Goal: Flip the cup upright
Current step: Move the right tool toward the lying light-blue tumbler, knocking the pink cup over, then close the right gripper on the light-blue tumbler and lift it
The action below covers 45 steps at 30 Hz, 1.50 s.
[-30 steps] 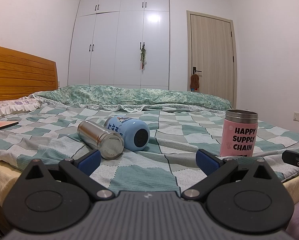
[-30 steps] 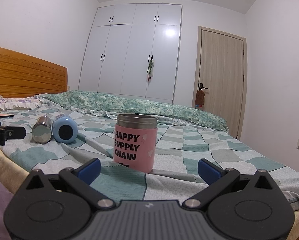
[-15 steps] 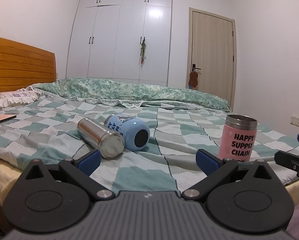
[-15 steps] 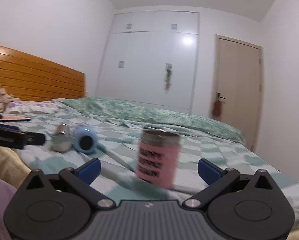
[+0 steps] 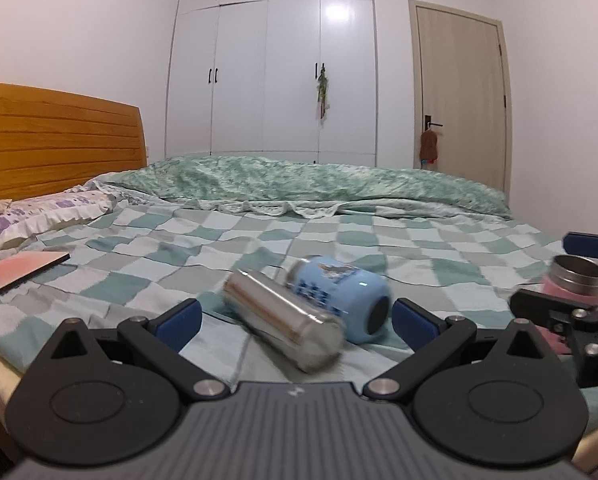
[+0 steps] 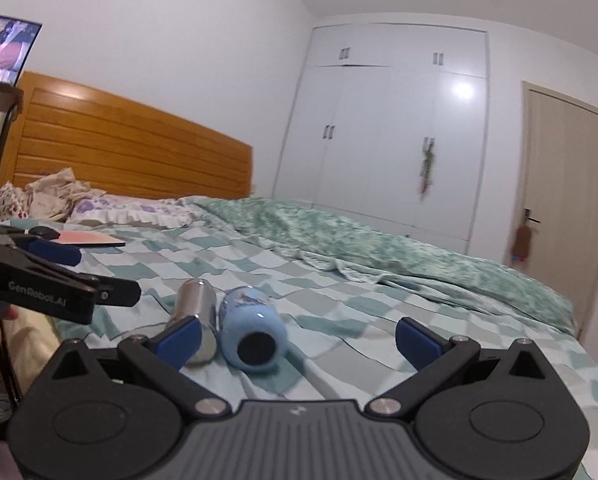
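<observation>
Left gripper (image 5: 295, 316) — blue-padded fingers spread wide, nothing between them, low over the near edge of the bed with the green-and-white checked sheet (image 5: 339, 240).

Ahead of it, two cups on their sides, touching along their length: a plain stainless-steel cylindrical cup (image 5: 285, 330) and a light-blue rounded cup with printed artwork (image 5: 341, 294), dark end facing the camera. Both slightly blurred.

Off to the right, a pink cup with a steel rim (image 5: 575, 280) stands upright, mouth up, partly hidden behind the right gripper's black linkage.

Right gripper (image 6: 299, 336) — also wide open and empty. In its view the steel cup (image 6: 195, 304) sits behind the left blue pad, the blue cup (image 6: 251, 328) just beside it.

Flat pink book (image 6: 91, 237) near the lilac-flowered pillow (image 6: 139, 210); wooden headboard (image 6: 131, 152) behind.
</observation>
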Available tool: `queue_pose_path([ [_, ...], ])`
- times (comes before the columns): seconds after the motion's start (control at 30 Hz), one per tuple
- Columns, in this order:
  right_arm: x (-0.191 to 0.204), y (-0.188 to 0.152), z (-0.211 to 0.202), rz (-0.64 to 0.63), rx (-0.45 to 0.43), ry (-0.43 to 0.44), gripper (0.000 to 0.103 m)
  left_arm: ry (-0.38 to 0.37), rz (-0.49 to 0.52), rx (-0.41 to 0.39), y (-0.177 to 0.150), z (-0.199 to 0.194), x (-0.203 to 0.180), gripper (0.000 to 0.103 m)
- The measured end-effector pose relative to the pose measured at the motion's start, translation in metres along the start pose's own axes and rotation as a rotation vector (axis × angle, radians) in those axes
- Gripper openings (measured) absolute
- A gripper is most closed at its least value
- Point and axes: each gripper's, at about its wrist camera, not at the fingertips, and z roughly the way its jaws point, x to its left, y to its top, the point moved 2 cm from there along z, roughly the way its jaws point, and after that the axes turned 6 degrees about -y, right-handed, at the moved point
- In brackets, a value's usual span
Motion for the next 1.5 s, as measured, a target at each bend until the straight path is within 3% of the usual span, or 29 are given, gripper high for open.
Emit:
queue_pose_path([
  [0.4, 0.014, 0.013, 0.118, 0.008, 0.094, 0.061, 0.103, 0.043, -0.015, 0.060, 0.007, 0.061, 0.048, 0.103],
  [0.8, 0.011, 0.015, 0.206, -0.050, 0.175, 0.230, 0.103, 0.064, -0.042, 0.114, 0.011, 0.103, 0.070, 0.103],
  [1.0, 0.013, 0.013, 0.247, -0.047, 0.346, 0.333, 0.103, 0.077, -0.031, 0.159, 0.010, 0.120, 0.074, 0.103],
  [1.23, 0.011, 0.010, 0.267, 0.060, 0.556, 0.393, 0.102, 0.067, -0.024, 0.205, 0.004, 0.137, 0.079, 0.103],
  [1.4, 0.015, 0.000, 0.275, 0.154, 0.697, 0.424, 0.087, 0.064, -0.034, 0.205, 0.004, 0.137, 0.082, 0.103],
  [1.5, 0.016, -0.004, 0.274, 0.189, 0.717, 0.415, 0.083, 0.056, -0.042, 0.196, 0.004, 0.133, 0.082, 0.103],
])
